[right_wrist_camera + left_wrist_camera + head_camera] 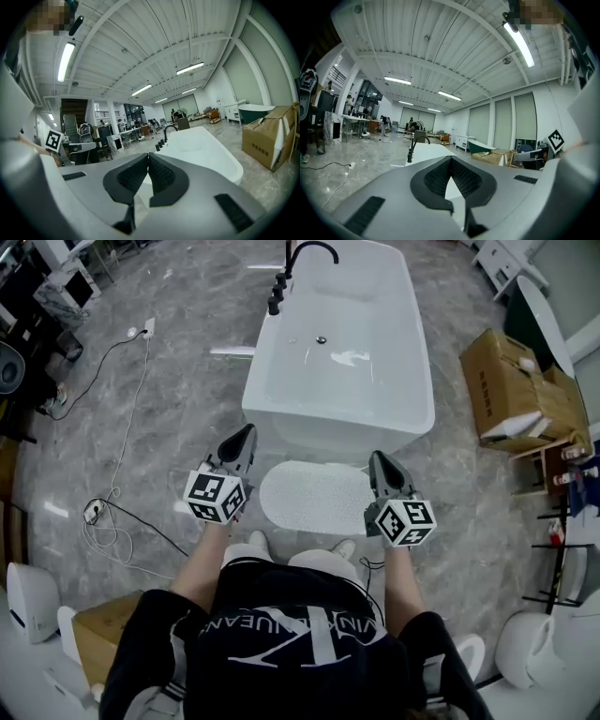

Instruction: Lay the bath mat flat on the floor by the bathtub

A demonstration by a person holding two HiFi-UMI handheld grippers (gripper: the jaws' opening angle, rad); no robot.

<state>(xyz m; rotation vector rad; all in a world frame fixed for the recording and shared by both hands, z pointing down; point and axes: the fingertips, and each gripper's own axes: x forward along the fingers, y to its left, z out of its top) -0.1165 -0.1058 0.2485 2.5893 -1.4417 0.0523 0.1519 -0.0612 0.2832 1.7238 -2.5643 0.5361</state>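
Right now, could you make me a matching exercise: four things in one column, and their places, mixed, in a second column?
1. bath mat
2. black faucet
3. cardboard box
4. power strip

a. on the bathtub rim
b. floor, left of the bathtub
c. flat on the floor at the bathtub's near end
d. right of the bathtub

Pairs: 1-c, 2-a, 3-d, 4-b

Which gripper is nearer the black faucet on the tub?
Left. The left gripper hangs on the faucet's side of the bathtub; the right gripper is past the mat, farther away.
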